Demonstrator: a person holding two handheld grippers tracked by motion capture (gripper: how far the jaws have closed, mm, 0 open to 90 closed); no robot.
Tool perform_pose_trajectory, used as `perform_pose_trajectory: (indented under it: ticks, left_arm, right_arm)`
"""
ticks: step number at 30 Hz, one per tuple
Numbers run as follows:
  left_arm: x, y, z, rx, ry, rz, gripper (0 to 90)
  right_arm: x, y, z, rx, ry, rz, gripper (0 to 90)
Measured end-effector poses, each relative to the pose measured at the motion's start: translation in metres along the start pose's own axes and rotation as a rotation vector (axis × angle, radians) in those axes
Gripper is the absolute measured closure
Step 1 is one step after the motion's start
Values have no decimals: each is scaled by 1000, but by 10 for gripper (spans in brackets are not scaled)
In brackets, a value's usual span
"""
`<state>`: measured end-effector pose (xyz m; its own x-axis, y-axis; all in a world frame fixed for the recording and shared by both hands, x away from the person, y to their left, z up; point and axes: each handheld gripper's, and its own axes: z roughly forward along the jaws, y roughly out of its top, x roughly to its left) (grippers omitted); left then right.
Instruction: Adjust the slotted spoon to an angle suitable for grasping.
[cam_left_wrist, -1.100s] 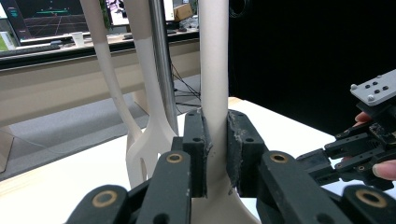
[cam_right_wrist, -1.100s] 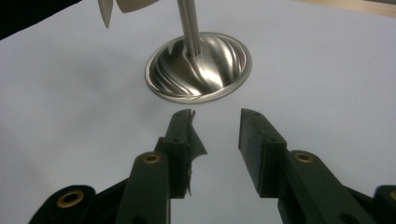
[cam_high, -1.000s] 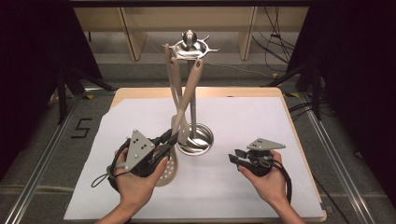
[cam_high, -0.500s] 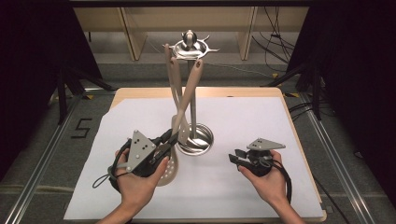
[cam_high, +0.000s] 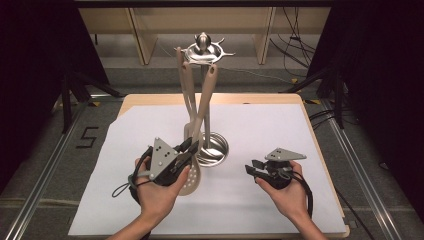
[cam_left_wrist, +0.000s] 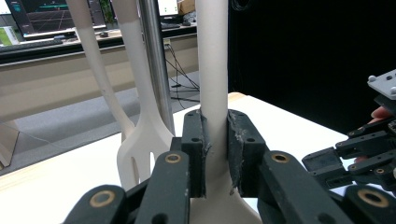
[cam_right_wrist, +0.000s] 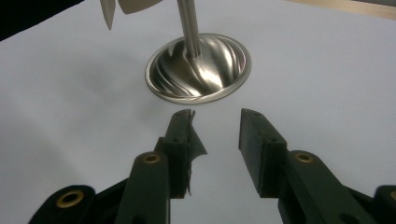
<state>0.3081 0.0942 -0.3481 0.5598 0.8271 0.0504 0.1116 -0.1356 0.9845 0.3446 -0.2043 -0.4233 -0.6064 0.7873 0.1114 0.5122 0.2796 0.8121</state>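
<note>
Where jaws pinch, spoon handle (cam_left_wrist: 212, 93).

The high view looks forward and down over the counter (cam_high: 300, 130); both gripper views sit low and close, sharing the utensil stand (cam_high: 212, 148) with it.

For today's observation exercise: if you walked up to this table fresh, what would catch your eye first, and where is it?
First, the tall metal stand at the table's middle, pale cooking tools hanging from its top and a shiny round base on the white sheet. Next, the left claw, shut on the handle of a slotted spoon beside the base. The right claw sits open and empty, pointing at the base.
</note>
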Motion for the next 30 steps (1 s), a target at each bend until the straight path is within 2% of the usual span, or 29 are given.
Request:
perform_pose_trajectory:
  ticks: [1,2,6,9,11,13,14,20,28,30]
  left_arm:
    - [-1,0,2,1,3,0,772]
    - [-3,-1,2,15,9,-25,772]
    - [-3,-1,9,8,5,0,770]
    - [-4,-1,13,13,8,-2,769]
    - [-7,-2,15,26,14,-31,769]
    - [-7,-2,17,29,18,-36,770]
    - [-7,-3,17,31,17,-34,769]
    - [-10,-2,23,37,19,-40,769]
    - [-12,-2,32,47,23,-35,767]
    - [-13,-1,34,49,23,-37,766]
  right_arm:
    - [0,0,0,0,0,-1,651]
    - [0,0,0,1,-2,-1,650]
    - [-1,0,0,-3,-3,-7,651]
    - [0,0,0,-4,-3,-5,650]
    - [0,0,-1,0,2,-3,650]
    - [0,0,-1,2,4,3,650]
    - [2,0,-1,8,14,35,650]
    - [2,0,-2,15,10,32,649]
    - [1,0,-1,-3,14,30,649]
    - [2,0,-1,4,26,44,649]
